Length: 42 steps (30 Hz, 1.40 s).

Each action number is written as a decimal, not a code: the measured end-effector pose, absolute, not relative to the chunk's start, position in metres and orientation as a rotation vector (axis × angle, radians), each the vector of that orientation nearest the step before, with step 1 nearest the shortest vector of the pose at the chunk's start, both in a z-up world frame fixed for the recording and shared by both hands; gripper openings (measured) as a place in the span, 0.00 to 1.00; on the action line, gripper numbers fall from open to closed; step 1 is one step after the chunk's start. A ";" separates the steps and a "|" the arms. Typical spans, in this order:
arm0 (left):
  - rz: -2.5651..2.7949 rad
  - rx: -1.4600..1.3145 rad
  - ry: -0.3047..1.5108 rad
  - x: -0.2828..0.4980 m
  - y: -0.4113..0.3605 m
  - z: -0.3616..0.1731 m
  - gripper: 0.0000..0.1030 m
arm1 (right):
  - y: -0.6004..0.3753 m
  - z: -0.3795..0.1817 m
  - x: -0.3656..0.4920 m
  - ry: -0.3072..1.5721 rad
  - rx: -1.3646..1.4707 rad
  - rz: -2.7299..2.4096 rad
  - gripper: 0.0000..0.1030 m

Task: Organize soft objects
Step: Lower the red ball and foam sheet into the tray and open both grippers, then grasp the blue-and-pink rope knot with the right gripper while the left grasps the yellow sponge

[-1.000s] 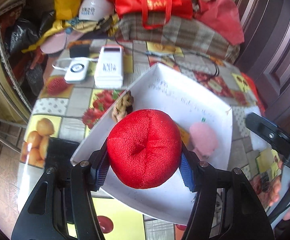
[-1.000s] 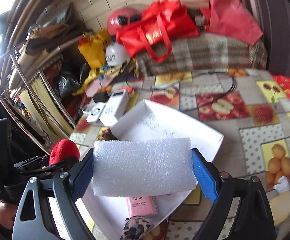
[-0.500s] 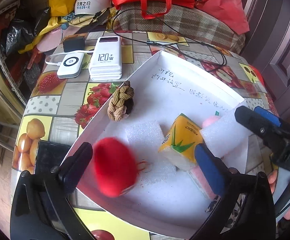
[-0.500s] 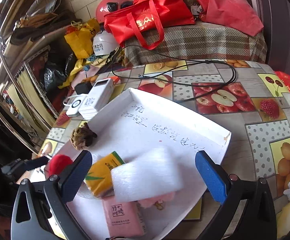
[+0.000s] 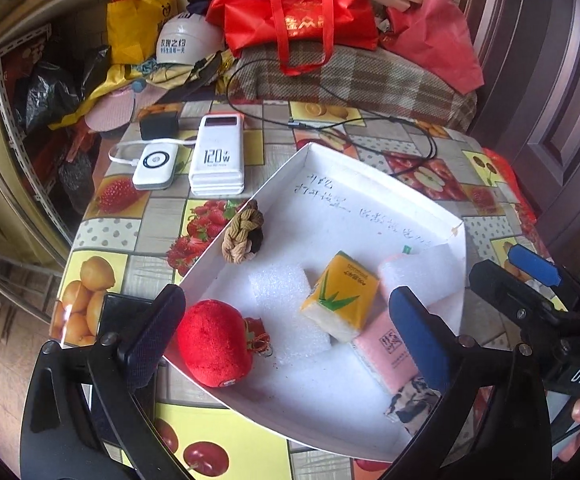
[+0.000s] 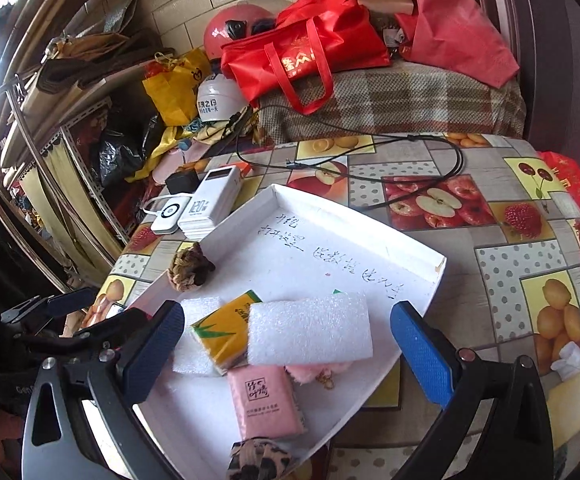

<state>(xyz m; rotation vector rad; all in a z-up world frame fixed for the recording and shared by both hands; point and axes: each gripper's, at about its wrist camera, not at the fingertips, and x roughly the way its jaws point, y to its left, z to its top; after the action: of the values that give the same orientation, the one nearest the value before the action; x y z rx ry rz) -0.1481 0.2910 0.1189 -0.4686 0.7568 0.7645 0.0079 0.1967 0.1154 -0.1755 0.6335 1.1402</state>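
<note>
Hidden or unclear: my left fingers (image 5: 286, 330) cover the near-left rim of the white tray (image 5: 369, 168), and the leopard-print cloth (image 6: 258, 460) is cut off by the lower frame edge in the right wrist view. A pink plush piece (image 6: 315, 373) shows only as a fringe beneath the large foam block (image 6: 309, 330). The handwriting on the tray floor is legible as strokes only. The hand carrying my right fingers (image 6: 286, 344) appears as a sliver at the lower right of the left wrist view.

Edges and room: the tray sits diagonally on the fruit-patterned desk (image 6: 509, 264), its far half bare. The power bank (image 5: 218, 158) and smaller white charger (image 5: 156, 164) lie just beyond its left rim; a black cable (image 6: 369, 160) loops behind the far corner. The braided hair tie (image 5: 242, 236) rests on the left rim.

Fingers: both pairs stand fully spread and released, gripping nothing. The red plush ball (image 5: 216, 342) lies in the tray's near-left corner, just beside my left inner pad, apparently not pressed. The large foam block lies between my right pads, clear of both, partly over the yellow tissue pack (image 6: 224, 330). The small foam block (image 5: 286, 312) and pink tissue pack (image 6: 264, 406) also lie in the tray.
</note>
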 end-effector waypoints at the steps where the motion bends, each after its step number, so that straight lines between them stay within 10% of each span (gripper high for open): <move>1: 0.763 -0.462 0.750 -0.149 0.288 0.123 1.00 | 0.193 0.119 0.005 0.625 -0.172 1.142 1.00; 21: 0.627 -0.342 0.690 -0.146 0.211 0.172 1.00 | 0.103 0.133 -0.029 0.540 -0.148 1.052 1.00; 42: 0.298 -0.389 0.911 -0.030 0.140 0.107 1.00 | -0.038 0.023 0.088 0.768 -0.179 0.661 0.94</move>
<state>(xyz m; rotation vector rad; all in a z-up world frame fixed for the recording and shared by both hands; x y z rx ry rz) -0.0300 0.1404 0.1067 -0.3894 0.9108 0.2983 0.0885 -0.0376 0.0230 -0.1793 0.7682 0.6610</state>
